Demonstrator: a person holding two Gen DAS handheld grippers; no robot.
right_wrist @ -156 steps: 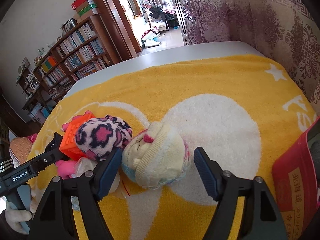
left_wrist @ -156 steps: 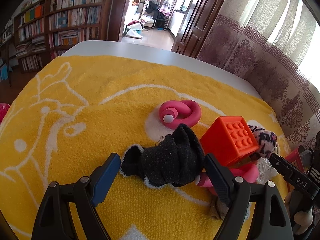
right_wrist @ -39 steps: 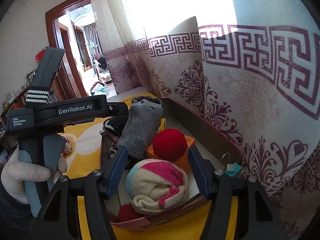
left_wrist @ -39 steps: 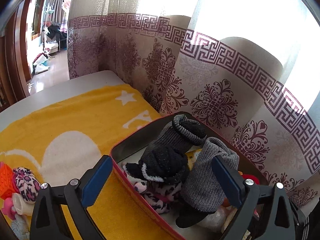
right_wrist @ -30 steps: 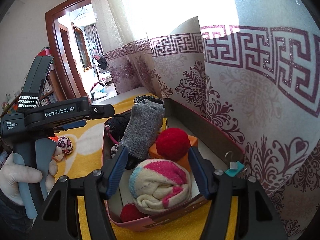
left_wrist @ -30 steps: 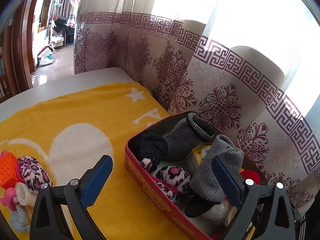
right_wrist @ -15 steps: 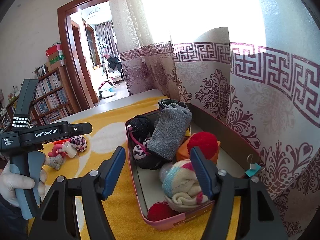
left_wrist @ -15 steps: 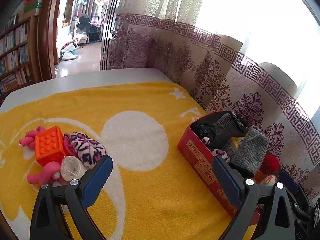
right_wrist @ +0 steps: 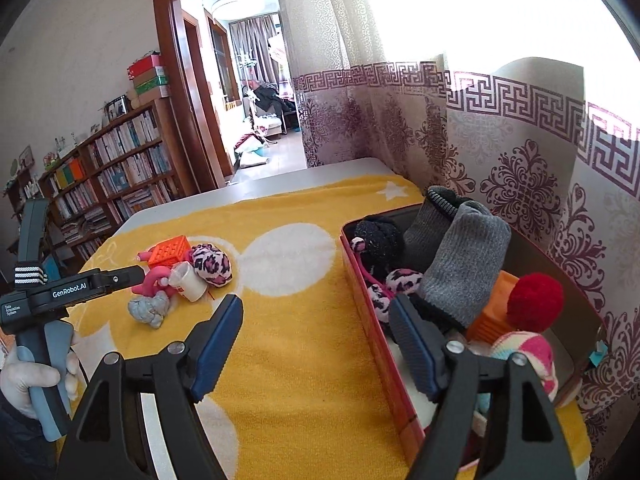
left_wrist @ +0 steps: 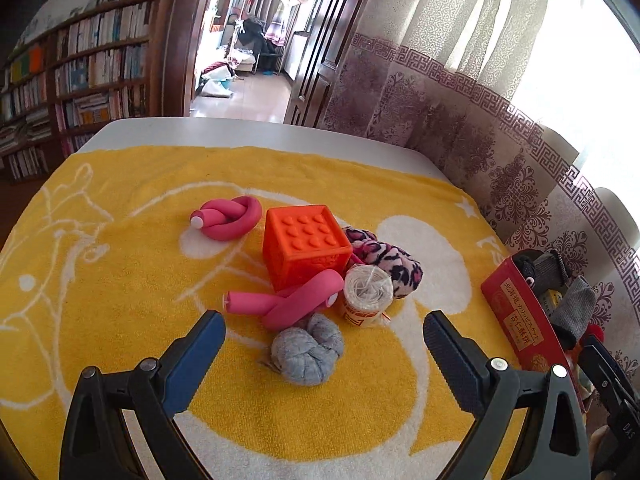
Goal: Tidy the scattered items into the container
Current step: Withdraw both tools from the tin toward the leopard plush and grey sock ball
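My left gripper [left_wrist: 322,354] is open and empty, just short of a grey rolled sock [left_wrist: 306,354] on the yellow towel [left_wrist: 120,280]. Behind the sock lie a pink foam roller [left_wrist: 288,300], a white thread spool [left_wrist: 366,294], an orange studded cube [left_wrist: 306,242], a leopard-print sock ball [left_wrist: 386,260] and a knotted pink roller [left_wrist: 228,222]. The red tin [right_wrist: 362,280] on the right holds several socks, a red pom-pom [right_wrist: 534,302] and a striped sock ball [right_wrist: 526,354]. My right gripper [right_wrist: 316,340] is open and empty over the tin's near-left rim.
The tin's red side [left_wrist: 520,320] shows at the right of the left wrist view. A patterned curtain [right_wrist: 520,160] hangs right behind the tin. The bare white tabletop [left_wrist: 240,134] runs beyond the towel. A bookshelf [right_wrist: 112,176] and a doorway stand farther off.
My left gripper has swung away from the tin to the pile of loose items and now faces the grey sock. My right gripper has let go of the striped sock ball and drawn back from the tin.
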